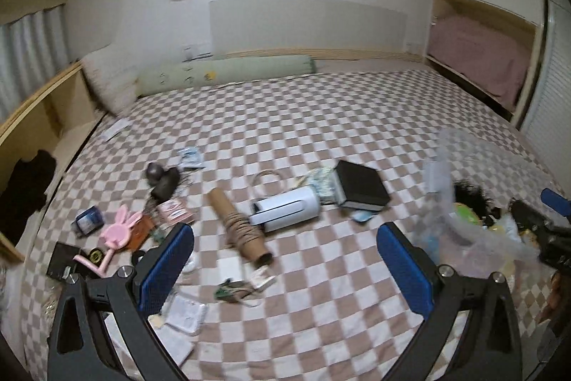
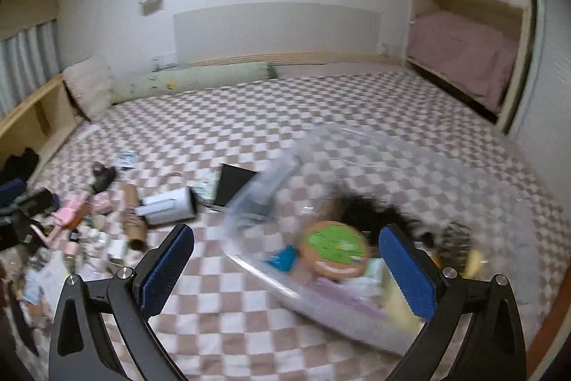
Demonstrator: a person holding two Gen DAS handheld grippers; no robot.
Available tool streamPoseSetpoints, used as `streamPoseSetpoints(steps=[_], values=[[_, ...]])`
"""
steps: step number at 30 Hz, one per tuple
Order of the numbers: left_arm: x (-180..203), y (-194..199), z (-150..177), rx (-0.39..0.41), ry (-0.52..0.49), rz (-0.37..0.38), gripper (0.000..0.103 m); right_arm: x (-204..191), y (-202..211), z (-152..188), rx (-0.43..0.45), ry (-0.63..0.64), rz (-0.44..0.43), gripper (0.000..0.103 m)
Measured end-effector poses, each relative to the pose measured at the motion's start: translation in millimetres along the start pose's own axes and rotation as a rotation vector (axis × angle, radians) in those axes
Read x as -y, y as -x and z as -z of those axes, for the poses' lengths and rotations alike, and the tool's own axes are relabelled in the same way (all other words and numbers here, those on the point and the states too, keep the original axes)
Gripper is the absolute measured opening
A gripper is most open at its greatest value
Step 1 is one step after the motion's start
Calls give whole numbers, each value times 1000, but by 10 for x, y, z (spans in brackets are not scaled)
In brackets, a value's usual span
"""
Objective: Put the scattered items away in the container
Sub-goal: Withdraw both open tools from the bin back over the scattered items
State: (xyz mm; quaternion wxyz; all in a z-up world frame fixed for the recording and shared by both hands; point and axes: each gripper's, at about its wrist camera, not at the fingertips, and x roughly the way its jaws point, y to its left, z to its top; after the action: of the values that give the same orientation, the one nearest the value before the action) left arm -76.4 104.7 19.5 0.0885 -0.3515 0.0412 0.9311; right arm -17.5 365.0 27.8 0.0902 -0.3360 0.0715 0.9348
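Both the left gripper point(image 1: 285, 266) and right gripper point(image 2: 285, 266) gape wide, empty. The clear plastic bag point(image 2: 410, 174) — limp, slippery, partly filled — lies right of the white cylinder point(image 1: 287, 207); that one looks light and rigid — pinch it mid-body.

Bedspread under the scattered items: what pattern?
A brown-and-white checkerboard bedspread, clearest in the left wrist view.

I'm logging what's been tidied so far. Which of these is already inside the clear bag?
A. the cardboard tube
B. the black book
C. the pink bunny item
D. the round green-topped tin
D: the green-topped tin shows inside the clear bag, while the tube, book and bunny item lie out on the checked bedspread.
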Motion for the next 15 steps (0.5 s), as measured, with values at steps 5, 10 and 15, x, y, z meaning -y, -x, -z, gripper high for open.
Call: streamPoseSetpoints(steps=[5, 10, 15], values=[[-397, -72, 124, -16, 33, -64, 103, -221, -1, -78, 48, -69, -92, 103], [-759, -134, 275, -27, 84, -94, 103, -491, -104, -115, 54, -62, -144, 103], [-1029, -228, 424, -48, 102, -129, 103, -911, -294, -77, 9, 70, -111, 103]])
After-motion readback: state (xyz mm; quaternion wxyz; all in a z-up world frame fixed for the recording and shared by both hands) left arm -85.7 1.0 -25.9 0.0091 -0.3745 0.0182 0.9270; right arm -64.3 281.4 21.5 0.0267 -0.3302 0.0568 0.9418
